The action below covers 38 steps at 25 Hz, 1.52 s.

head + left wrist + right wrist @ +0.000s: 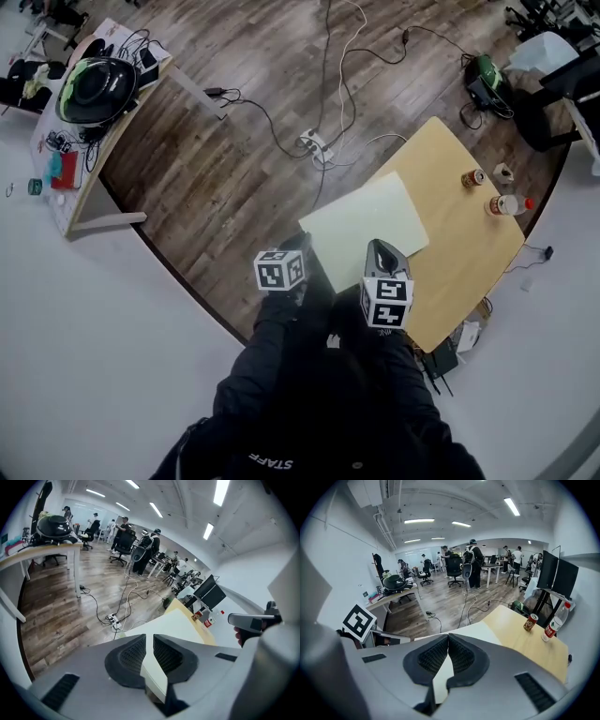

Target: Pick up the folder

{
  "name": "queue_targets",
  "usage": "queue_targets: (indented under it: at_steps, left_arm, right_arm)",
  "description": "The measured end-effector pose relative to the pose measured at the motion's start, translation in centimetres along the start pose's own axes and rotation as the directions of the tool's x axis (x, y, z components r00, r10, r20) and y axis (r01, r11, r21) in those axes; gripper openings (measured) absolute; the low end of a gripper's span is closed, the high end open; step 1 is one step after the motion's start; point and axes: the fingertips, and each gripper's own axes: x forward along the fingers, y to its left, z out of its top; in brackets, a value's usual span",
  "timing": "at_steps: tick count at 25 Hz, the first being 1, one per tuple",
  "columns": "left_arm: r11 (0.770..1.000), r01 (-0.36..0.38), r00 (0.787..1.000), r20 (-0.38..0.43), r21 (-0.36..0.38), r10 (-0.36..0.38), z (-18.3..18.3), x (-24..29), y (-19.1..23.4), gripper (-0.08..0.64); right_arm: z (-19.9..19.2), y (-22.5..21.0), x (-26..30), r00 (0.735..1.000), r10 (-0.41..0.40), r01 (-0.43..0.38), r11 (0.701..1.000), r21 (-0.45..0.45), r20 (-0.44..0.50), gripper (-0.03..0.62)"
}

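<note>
At the desk edge, the pale folder is pinched along its near side. Left claw and right claw are each clamped on it; can and bottle are stood well apart.

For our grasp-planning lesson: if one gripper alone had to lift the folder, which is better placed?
Probably the left gripper: the edge of the folder sits clamped deep between its pads. The right gripper is shut too, but only a sliver of folder shows between its pads.

Can, bottle, both beyond folder
</note>
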Motion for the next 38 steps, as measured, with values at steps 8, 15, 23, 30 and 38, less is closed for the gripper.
queue_targets:
  at_steps: [8, 15, 23, 30, 38]
  left_arm:
    - [0.994, 0.059, 0.997, -0.043, -0.09, -0.063, -0.3, 3.6, 3.2, 0.184]
    - [0.976, 0.148, 0.988, -0.027, -0.158, -0.154, -0.9, 5.9, 5.1, 0.28]
    - [0.905, 0.311, 0.946, -0.001, -0.291, -0.326, -1.7, 8.3, 5.3, 0.353]
    - [0.831, 0.409, 0.903, 0.038, -0.377, -0.428, -1.8, 9.9, 5.9, 0.391]
    - [0.721, 0.563, 0.811, 0.102, -0.405, -0.576, -1.2, 10.8, 4.9, 0.393]
  right_arm:
    - [-0.8, 0.5, 3.3, 0.997, 0.006, -0.005, 1.0, 0.01, -0.071, 0.023]
    - [-1.8, 1.0, 5.6, 0.995, 0.019, -0.019, 1.0, -0.001, -0.101, 0.023]
    - [-2.8, 1.2, 7.1, 0.991, 0.032, -0.031, 0.999, 0.008, -0.129, 0.023]
    - [-3.8, 1.4, 8.2, 0.987, 0.045, -0.041, 0.999, 0.029, -0.152, 0.023]
    - [-5.0, 0.9, 8.7, 0.986, 0.043, -0.036, 0.998, 0.047, -0.16, 0.023]
